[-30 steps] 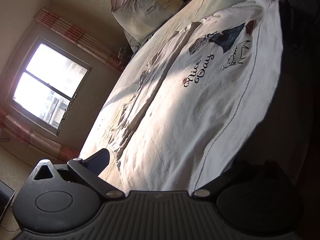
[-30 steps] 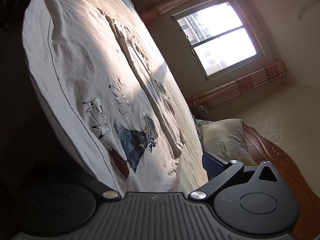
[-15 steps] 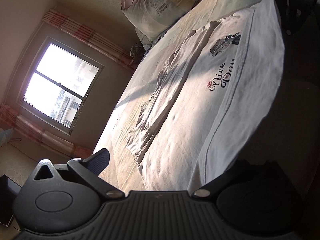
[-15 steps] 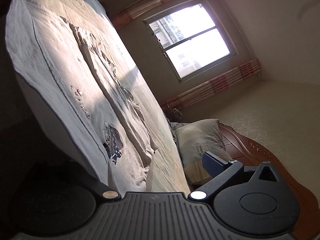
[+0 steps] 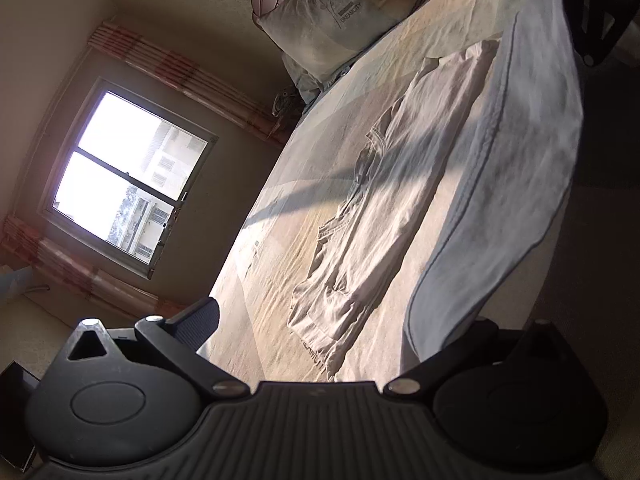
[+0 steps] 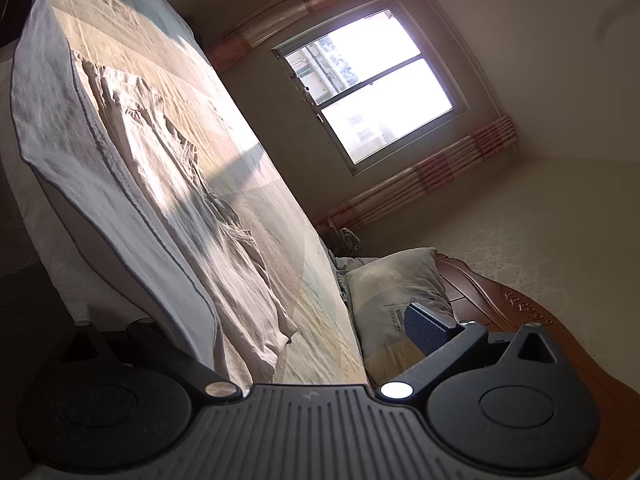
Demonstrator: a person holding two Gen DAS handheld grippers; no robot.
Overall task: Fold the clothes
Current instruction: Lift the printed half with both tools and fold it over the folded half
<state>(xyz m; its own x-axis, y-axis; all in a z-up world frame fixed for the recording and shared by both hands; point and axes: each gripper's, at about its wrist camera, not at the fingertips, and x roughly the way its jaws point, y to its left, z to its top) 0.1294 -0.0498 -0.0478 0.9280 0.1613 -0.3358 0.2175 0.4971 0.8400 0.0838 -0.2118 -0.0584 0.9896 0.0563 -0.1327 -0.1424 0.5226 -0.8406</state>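
The left tool (image 5: 340, 322) has one finger (image 5: 196, 320) in clear view. The opposite finger sits in shadow behind cloth, so whether it is clenched or released cannot be told. The right tool (image 6: 260, 330) shows one blue-padded finger (image 6: 426, 326). Its other finger is likewise dark behind cloth, so its condition cannot be told either. A hemmed edge of the white shirt (image 5: 500, 200) (image 6: 100, 168) meets the hidden finger of each tool. From there it rises as a raised, curved flap between the two tools. The remainder of the shirt lies wrinkled and flat near the bed's near edge. Sunlight and a shadow band cross the bed (image 5: 280, 260) (image 6: 256, 184). A pillow (image 5: 332, 20) (image 6: 392, 292) rests at the head end against a wooden headboard (image 6: 500, 312). A window (image 5: 124, 184) (image 6: 372, 80) stands beyond the far edge.
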